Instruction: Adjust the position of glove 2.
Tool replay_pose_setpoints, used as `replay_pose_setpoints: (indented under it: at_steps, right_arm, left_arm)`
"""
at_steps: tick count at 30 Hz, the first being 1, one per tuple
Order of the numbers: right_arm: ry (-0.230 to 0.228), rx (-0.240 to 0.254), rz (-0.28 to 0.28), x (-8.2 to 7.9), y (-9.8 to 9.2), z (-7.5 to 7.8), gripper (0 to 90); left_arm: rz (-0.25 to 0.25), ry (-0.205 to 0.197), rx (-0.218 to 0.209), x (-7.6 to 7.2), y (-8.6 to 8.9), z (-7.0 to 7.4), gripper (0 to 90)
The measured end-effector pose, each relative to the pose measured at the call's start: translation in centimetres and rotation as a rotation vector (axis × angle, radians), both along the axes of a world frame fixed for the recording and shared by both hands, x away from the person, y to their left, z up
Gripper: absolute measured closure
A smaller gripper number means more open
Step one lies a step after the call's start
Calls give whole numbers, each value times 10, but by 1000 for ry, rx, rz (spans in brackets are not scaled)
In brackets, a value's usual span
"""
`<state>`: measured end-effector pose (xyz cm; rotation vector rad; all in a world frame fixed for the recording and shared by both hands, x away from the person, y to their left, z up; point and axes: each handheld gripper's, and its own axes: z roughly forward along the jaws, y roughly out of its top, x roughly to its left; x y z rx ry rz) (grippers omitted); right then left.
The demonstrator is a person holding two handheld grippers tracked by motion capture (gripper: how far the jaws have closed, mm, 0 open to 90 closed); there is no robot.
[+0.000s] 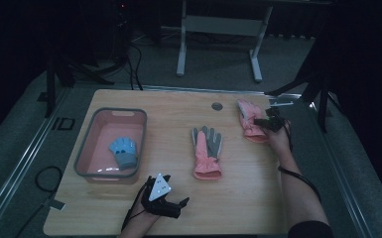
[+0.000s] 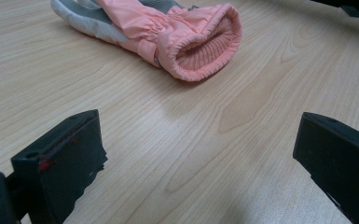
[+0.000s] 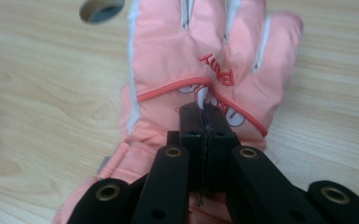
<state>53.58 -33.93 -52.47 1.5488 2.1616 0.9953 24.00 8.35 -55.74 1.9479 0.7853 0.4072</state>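
1. The right gripper (image 1: pixel 269 123) sat at the far right of the table (image 1: pixel 258 198), on top of a pink glove (image 1: pixel 248 118) that lay flat with its fingers pointing away from the person. In the right gripper view its two black jaws met face to face over the back of the glove (image 3: pixel 205 70), just below the red lettering — the pads were together, and it looked as though a fold of the pink fabric was pinched between them, though how much cloth they had caught was hard to tell.

2. Pinching the fabric from above seemed the sensible hold for a limp, flat thing: it offered no edge to clamp, so a bunched fold was likely the only purchase for lifting it.

3. The left gripper (image 1: pixel 171 201) rested low near the front edge, jaws spread wide with nothing between them. In its own view, bare wood lay between the jaws and a second pink glove (image 2: pixel 168 32) lay ahead of them, apart, its ribbed cuff opening turned toward the camera.

4. That second glove (image 1: pixel 207 151) lay mid-table, grey palm up — probably the left gripper's next pick.

5. A grey-rimmed pink bin (image 1: pixel 87 144) stood at the left and already held a blue glove (image 1: pixel 124 152), so the pink gloves were likely bound there too.
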Motion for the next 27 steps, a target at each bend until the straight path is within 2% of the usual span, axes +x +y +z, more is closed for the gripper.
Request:
replay_pose_setpoints:
  at_steps: [2, 3, 4, 9, 10, 11, 16, 19, 20, 23, 25, 27]
  right_arm:
    - [-30, -33, -18, -6, 2, 5, 887]
    - [-30, -33, -18, -6, 2, 5, 887]
    - [-68, -67, -42, -18, 3, 17, 886]
    - [-79, -61, -52, -35, 3, 36, 886]
    - [-88, -47, -56, -48, 3, 49, 886]
    - [-100, -46, -58, -55, 4, 54, 886]
    - [-141, -21, -56, -97, 8, 75, 886]
    - [-143, -3, -58, -122, 11, 81, 885]
    - [-143, -3, -58, -122, 11, 81, 885]
    - [-132, -21, -50, -149, 15, 77, 885]
    - [-126, -41, -43, -161, 17, 74, 884]
    - [-127, -46, -42, -166, 18, 72, 884]
  left_arm:
    - [2, 4, 3, 0, -1, 0, 18]
    - [2, 4, 3, 0, -1, 0, 18]
    - [0, 1, 17, 0, -2, 0, 18]
    - [-9, -14, 37, 0, -5, 0, 18]
    - [-12, -19, 42, 0, -6, 0, 18]
    - [-12, -22, 44, 0, -6, 0, 18]
    - [-16, -25, 43, -3, -5, 0, 18]
    - [-15, -39, 44, -3, -5, 1, 18]
    - [-15, -39, 44, -3, -5, 1, 18]
    - [-13, -56, 52, -3, -6, 2, 18]
    - [-19, -55, 58, -2, -6, 2, 18]
    - [-24, -54, 68, -2, -7, 2, 18]
